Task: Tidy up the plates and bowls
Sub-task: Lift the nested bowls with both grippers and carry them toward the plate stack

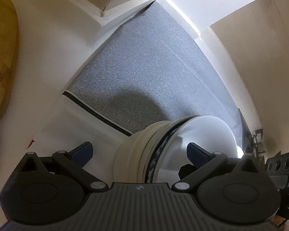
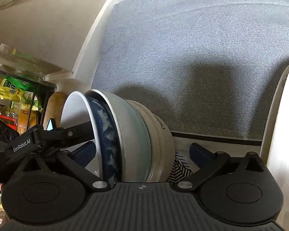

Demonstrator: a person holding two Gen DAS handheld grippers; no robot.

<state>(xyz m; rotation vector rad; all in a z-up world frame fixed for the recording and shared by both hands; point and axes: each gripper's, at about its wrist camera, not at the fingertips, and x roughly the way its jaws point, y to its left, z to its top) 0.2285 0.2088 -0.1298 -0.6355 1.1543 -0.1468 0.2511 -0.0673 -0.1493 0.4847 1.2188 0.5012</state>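
My left gripper and right gripper: jaws wide, straddling the stack of nested white ceramic bowls tilted sideways over the grey woven shelf liner.

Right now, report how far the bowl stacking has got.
Done: the bowls are nested into one stack. In hand: both grippers, left and right, straddle it with jaws spread, over the grey liner. Left: setting the stack down; no plates show.
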